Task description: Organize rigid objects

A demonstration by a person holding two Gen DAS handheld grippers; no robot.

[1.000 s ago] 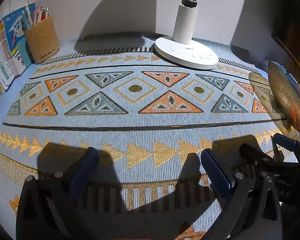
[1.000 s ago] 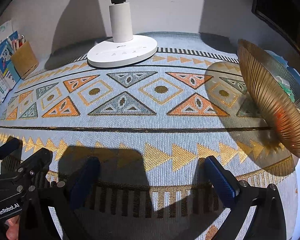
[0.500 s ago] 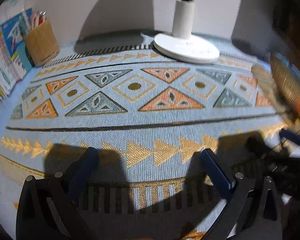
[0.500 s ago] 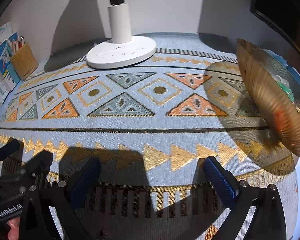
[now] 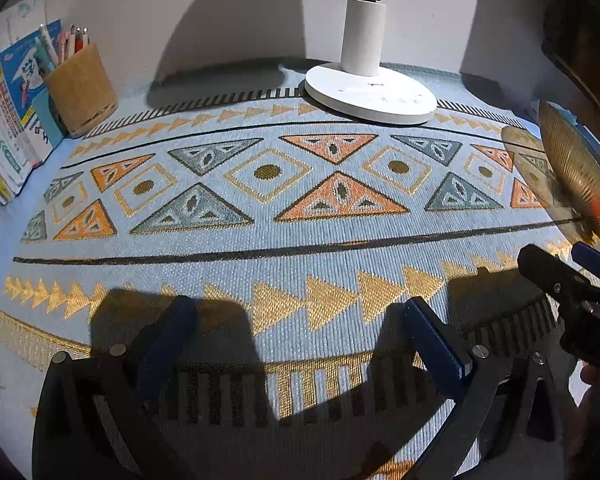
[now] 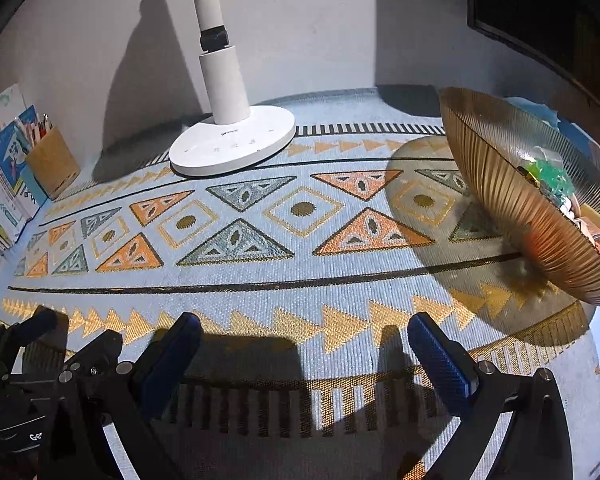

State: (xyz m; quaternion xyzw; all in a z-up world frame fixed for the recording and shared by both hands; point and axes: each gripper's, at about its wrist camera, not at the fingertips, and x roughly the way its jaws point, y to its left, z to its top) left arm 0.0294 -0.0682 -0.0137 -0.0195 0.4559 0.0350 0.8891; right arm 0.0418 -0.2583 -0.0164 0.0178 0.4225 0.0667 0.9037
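A ribbed amber glass bowl (image 6: 528, 208) stands at the right of the patterned mat and holds several small items, among them green and pink ones (image 6: 552, 178). It also shows at the right edge of the left wrist view (image 5: 576, 184). My left gripper (image 5: 300, 320) is open and empty, low over the mat's near edge. My right gripper (image 6: 304, 336) is open and empty, just to the right of the left one, with the bowl ahead to its right. Each gripper shows at the edge of the other's view.
A white lamp base with its post (image 6: 232, 144) stands at the back middle of the blue patterned mat (image 6: 284, 276). A cork pen holder (image 5: 80, 88) and upright books (image 5: 8, 112) are at the back left. Dark furniture (image 6: 540, 20) rises at the back right.
Both views have shifted slightly: the right gripper has risen and tilted, so the bowl's contents show more. Both grippers stay open and empty.
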